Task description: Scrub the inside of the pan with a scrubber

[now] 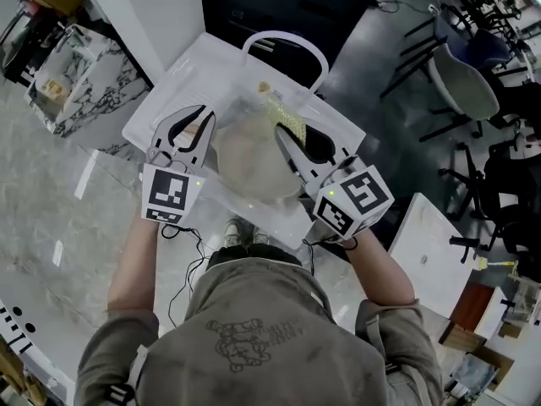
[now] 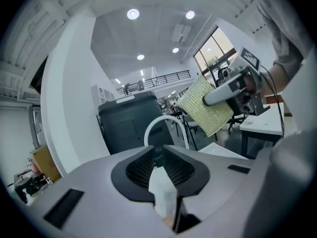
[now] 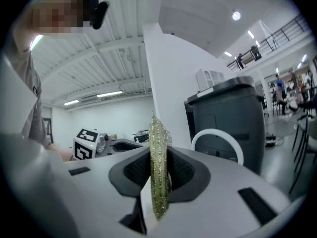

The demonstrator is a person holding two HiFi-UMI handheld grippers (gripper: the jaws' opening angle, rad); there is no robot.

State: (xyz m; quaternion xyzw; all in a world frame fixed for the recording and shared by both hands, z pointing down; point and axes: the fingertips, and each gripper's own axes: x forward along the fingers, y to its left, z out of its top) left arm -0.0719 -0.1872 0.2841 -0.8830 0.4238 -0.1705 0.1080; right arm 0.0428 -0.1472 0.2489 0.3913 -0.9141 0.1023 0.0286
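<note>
The person's arms reach forward from a grey-green shirt (image 1: pixel 254 337). Both tools are raised on the near side of the white hoop (image 1: pixel 283 45).

The left gripper (image 1: pixel 199 117), near and left of the hoop, has its black ribbed jaws drawn together at the tips, with nothing between them. The right gripper (image 1: pixel 281 132), near and right of the hoop, is clamped on the scrubber (image 1: pixel 287 117). This is a thin, flat, yellow-green pad with a coarse glittery weave. In the right gripper view it stands edge-on and upright between the pads (image 3: pixel 159 167).

The pan (image 1: pixel 254 157) shows as a pale, round, blurred shape on the near side of the hoop, between the two grippers in the head view. It rests on the white table (image 1: pixel 182 74). Its inside cannot be made out.

The hoop is a smooth white tube bent into an arch, standing at the table's far edge. The table is glossy, with straight edges and rounded corners, and bare margins lie left and right of the hoop.

Behind the hoop stands a dark grey, matte, box-shaped bin (image 2: pixel 129 123). Left of the hoop, open polished floor leads to a marble-patterned block (image 1: pixel 84 83). Right of the hoop, dark floor runs to black-legged chairs (image 1: pixel 465 83). Farther beyond, the gripper views show a tall white column (image 3: pixel 168 83) and a high lit ceiling.
</note>
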